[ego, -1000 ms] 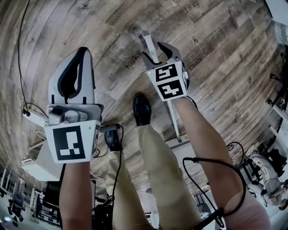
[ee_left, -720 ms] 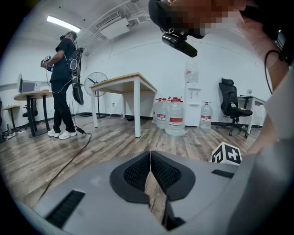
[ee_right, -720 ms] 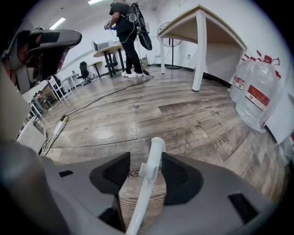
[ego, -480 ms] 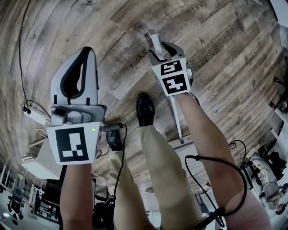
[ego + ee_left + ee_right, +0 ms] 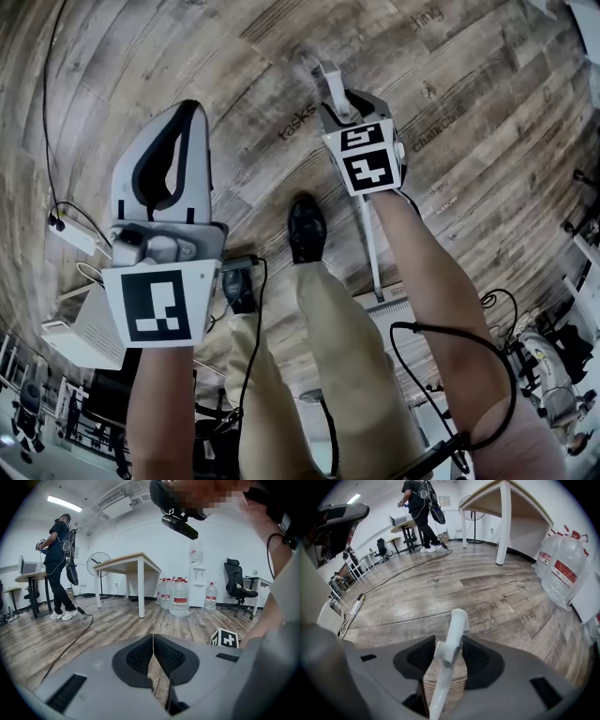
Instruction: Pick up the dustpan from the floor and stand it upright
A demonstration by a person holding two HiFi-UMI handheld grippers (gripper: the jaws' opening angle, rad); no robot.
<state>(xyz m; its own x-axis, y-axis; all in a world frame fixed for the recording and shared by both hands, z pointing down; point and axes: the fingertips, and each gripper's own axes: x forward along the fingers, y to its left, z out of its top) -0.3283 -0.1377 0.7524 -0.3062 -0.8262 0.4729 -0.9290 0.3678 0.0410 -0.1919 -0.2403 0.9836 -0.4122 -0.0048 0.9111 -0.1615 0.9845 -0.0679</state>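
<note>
**Head view:** The right tool [image 5: 339, 105] is clamped on the white handle of the dustpan [image 5: 367, 239]. The handle's end pokes out past the jaws. The shaft runs back under the forearm to a pale pan part low beside the person's leg, by a black shoe [image 5: 307, 228]. The left tool [image 5: 180, 117] is held well apart on the other side of the legs, with its jaws together and nothing in them. Grey-brown plank floor [image 5: 234, 56] fills the view, and a thin cable [image 5: 44, 112] trails down its left edge.

**Left gripper view:** The left tool's [image 5: 153, 641] black pads meet at their tips, and only floor shows in the slit behind them. The right tool's marker cube [image 5: 225, 638] peeks in at right. Beyond is a white-walled room with a wood-topped table [image 5: 126, 563], a standing fan [image 5: 96, 564], a cluster of water bottles [image 5: 180, 597] and an office chair [image 5: 236, 587]. A second person [image 5: 58, 564] stands at left.

**Right gripper view:** The right tool [image 5: 449, 654] grips the dustpan handle [image 5: 457, 623] between its pads. The handle rises tilted above the jaws, and its shaft drops out of sight below. Past it lie the plank floor, a white table leg [image 5: 503, 522], wrapped bottles [image 5: 565, 569] at right and a cable [image 5: 405, 570] running toward the far person [image 5: 419, 508].
</note>
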